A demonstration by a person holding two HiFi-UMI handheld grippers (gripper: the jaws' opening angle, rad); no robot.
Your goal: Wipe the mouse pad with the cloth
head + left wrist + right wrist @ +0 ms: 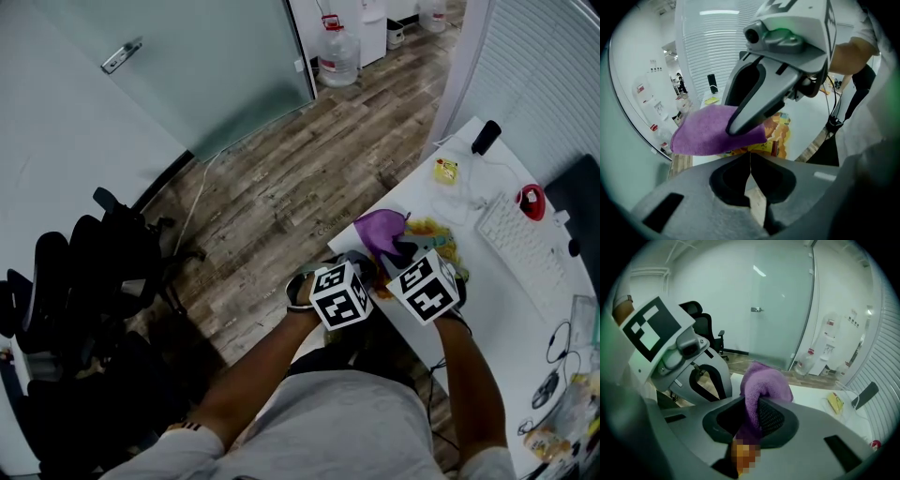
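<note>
A purple cloth (380, 229) lies bunched on a yellow-orange printed mouse pad (442, 240) at the near corner of the white table (487, 314). My right gripper (405, 251) is shut on the cloth (765, 379), which rises in a fold between the jaws (752, 405). The left gripper (362, 266) is just to its left, with jaws shut (750, 158) right at the pad's near edge (777, 136). Whether they pinch that edge is unclear. In the left gripper view the right gripper's finger (746, 111) presses on the cloth (705, 135).
A white keyboard (520, 248) and a red mouse (532, 200) lie further along the table, with a small yellow item (445, 171) and a black object (485, 137). Cables (553, 380) trail at the right. A black office chair (84, 272) stands on the wooden floor to the left.
</note>
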